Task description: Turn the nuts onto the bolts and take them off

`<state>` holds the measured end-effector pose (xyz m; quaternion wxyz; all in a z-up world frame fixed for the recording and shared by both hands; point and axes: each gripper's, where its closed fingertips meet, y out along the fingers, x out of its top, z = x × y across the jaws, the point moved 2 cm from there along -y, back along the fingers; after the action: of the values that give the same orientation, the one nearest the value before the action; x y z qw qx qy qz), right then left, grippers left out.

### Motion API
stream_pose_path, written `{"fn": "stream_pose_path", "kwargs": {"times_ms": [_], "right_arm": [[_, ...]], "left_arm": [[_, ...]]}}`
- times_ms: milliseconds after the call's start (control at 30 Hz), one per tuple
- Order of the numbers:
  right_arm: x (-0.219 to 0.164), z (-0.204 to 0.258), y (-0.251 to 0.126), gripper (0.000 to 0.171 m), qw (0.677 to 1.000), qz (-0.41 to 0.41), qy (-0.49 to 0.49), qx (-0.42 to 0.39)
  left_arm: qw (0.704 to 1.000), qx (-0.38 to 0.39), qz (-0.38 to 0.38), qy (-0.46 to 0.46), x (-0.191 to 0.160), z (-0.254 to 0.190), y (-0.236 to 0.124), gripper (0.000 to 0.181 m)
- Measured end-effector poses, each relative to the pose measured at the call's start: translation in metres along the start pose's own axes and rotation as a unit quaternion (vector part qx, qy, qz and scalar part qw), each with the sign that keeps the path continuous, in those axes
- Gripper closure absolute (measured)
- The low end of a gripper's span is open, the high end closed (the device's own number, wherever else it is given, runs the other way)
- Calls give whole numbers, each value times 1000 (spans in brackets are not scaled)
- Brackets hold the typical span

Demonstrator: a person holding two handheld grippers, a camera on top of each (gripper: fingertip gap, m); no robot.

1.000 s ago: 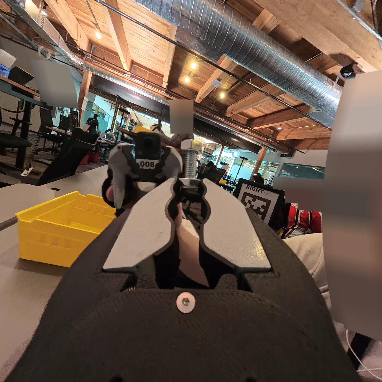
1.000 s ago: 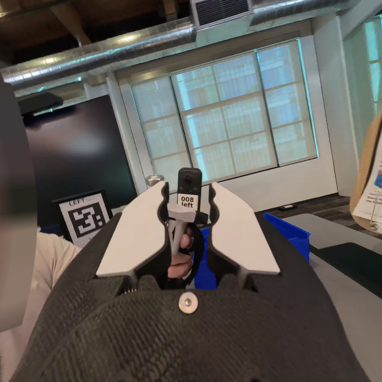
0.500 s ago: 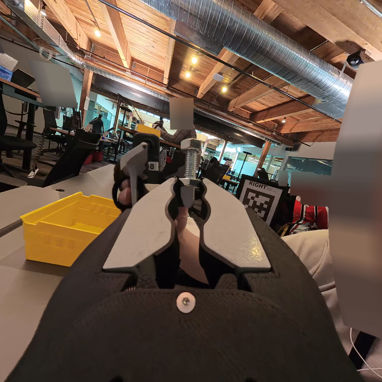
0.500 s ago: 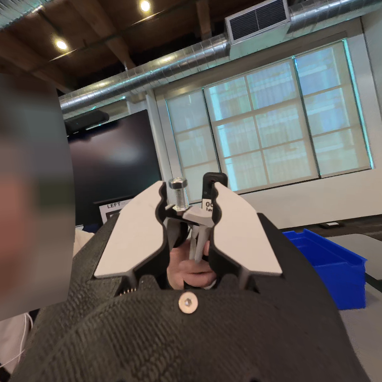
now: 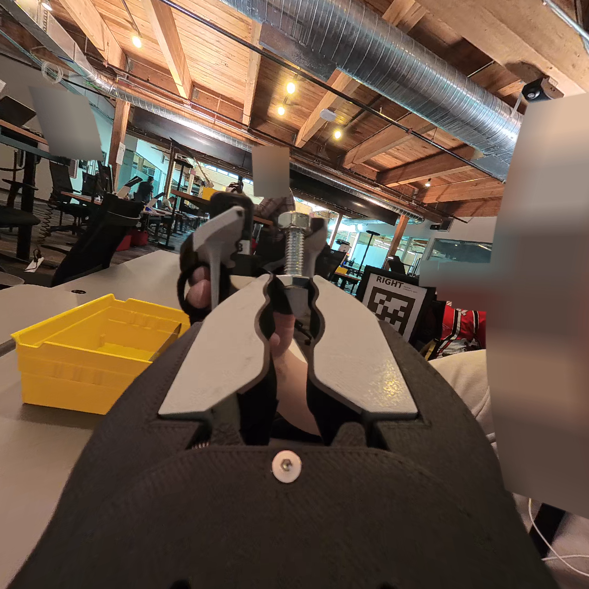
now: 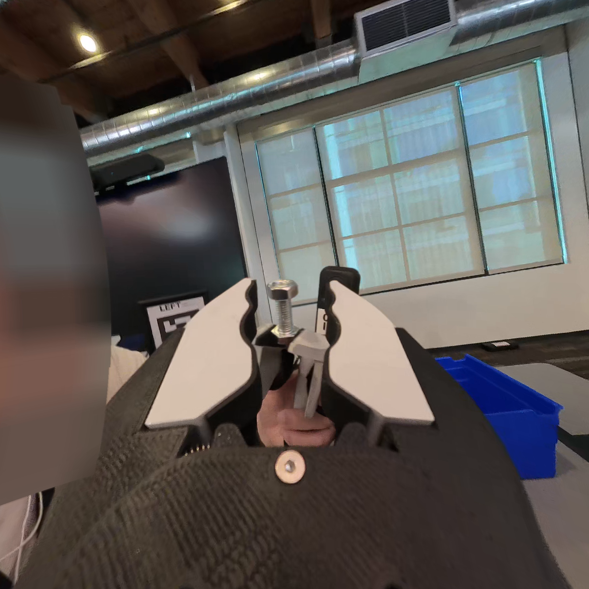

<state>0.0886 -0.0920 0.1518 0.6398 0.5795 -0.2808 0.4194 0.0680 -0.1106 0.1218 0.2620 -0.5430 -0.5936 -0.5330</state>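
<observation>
1. Bolt [image 5: 294, 245] stands upright in the air above the table, threaded shaft vertical. A hex piece caps its top; a second hex piece [image 5: 293, 281] sits at the foot of the thread. Which is head and which is nut I cannot tell.
2. Left gripper [image 5: 292, 283] has its fingertips closed on that lower hex piece, clamped from both sides.
3. From the right wrist view the bolt [image 6: 283, 308] rises in the gap between the right gripper [image 6: 292, 298] fingers, nearer the left finger. That gripper's jaws stand apart and touch nothing.
4. In the left wrist view the right gripper shows beyond the bolt, one grey finger [image 5: 218, 242] up-left of it and the other just behind the shaft; a person's hand [image 5: 198, 288] grips its handle.
5. Yellow bin [image 5: 86, 353] sits on the grey table [image 5: 38, 452], left of the left gripper.
6. Blue bin [image 6: 506, 414] sits on the table to the right in the right wrist view.
7. Black-and-white marker cards stand behind each gripper; one [image 5: 393, 302] is right of the bolt.
</observation>
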Motion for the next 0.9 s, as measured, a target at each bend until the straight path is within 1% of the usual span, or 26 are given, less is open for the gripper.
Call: {"fn": "stream_pose_path", "kwargs": {"times_ms": [100,167,233,267,333,400,467,533,667,800,900], "right_arm": [[-3,-4,1,132,1000,7,-11,-20],[0,-14,-8,135,1000,-6,5,-28],[5,-31,-20,137,997,-24,28,-62],[7,-32,-23,138,997,-32,33,-58],[9,-22,-19,136,999,-34,31,-29],[5,-8,-9,134,1000,-13,10,-5],[-2,1,0,133,1000,14,-19,-7],[-3,5,5,134,999,16,-34,-15],[1,5,4,140,1000,2,-22,-17],[0,4,2,140,1000,13,-19,-11],[-2,1,1,140,999,19,-26,-22]], "left_arm": [[1000,-3,-1,-3,-1,-1,1,164],[1000,4,-6,-1,1,0,-1,164],[1000,-8,-11,-4,4,-3,-2,165],[1000,-3,-9,-1,5,-3,-2,164],[1000,8,-3,8,4,-1,-2,164],[1000,6,-3,4,4,-1,-2,164],[1000,5,-6,-1,4,0,-2,164],[1000,4,-3,-4,2,1,-2,164],[1000,2,2,0,1,-2,0,164],[1000,2,6,4,0,-2,1,164],[1000,1,5,1,0,-2,1,164]]}}
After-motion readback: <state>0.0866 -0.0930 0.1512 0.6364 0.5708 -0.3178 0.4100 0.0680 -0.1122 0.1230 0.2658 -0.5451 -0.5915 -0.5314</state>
